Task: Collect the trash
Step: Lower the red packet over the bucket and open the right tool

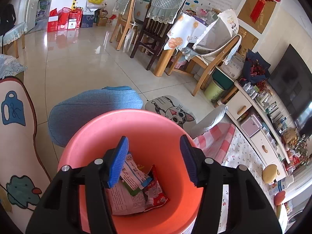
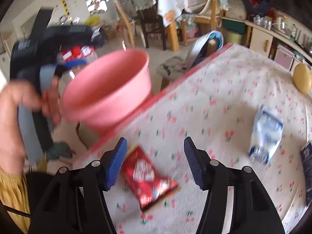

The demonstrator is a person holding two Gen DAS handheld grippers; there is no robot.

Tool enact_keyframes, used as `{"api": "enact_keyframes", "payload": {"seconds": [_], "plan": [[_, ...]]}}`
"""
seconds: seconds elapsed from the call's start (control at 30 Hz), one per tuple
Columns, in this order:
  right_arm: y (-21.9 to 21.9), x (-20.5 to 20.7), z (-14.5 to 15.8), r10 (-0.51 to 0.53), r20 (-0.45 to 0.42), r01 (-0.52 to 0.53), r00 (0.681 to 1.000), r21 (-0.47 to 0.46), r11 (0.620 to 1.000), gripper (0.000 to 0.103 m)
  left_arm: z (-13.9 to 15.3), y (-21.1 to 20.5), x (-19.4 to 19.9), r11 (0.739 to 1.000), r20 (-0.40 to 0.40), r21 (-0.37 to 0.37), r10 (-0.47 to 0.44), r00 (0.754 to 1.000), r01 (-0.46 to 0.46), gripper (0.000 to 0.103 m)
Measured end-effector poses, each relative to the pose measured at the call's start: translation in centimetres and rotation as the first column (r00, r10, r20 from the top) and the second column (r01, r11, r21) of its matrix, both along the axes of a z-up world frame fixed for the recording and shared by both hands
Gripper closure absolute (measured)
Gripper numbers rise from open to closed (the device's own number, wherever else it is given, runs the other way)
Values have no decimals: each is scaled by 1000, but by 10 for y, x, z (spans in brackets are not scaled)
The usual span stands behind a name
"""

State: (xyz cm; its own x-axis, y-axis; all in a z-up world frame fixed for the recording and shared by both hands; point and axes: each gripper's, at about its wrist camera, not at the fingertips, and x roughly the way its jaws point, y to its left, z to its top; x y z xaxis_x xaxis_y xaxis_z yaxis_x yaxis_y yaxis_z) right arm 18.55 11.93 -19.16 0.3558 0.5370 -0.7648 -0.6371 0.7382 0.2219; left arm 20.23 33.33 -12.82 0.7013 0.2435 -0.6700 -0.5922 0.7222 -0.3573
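Pink basin (image 1: 136,136) is sitting under the left tongs (image 1: 154,161), spread apart, with wrappers (image 1: 136,189) lying inside. Only the right view is showing the right tongs (image 2: 155,163), apart too, hanging over a red wrapper (image 2: 150,177) on the desk (image 2: 224,101).

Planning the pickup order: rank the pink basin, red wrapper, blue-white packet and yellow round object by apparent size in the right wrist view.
1. pink basin, clearly largest.
2. red wrapper.
3. blue-white packet; close to the wrapper, which lies nearer the camera, so this order is unsure.
4. yellow round object, smallest, but farthest away.
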Motion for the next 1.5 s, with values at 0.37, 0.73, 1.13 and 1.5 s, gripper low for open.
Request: {"api": "enact_keyframes", "payload": {"seconds": [0.37, 0.73, 1.13, 1.5], "plan": [[4, -25, -13, 86, 12, -86, 996, -2, 996, 37, 0, -7, 3, 1000, -10, 10, -27, 1000, 27, 46], [8, -36, -16, 124, 96, -114, 988, -106, 988, 33, 0, -16, 7, 998, -17, 11, -67, 998, 67, 44], [6, -24, -8, 40, 125, -28, 991, -97, 995, 70, 3, -17, 6, 998, -8, 9, -60, 998, 60, 44], [88, 21, 76, 39, 253, -60, 967, 74, 995, 68, 11, 6, -20, 995, 52, 7, 102, 993, -102, 38]]}}
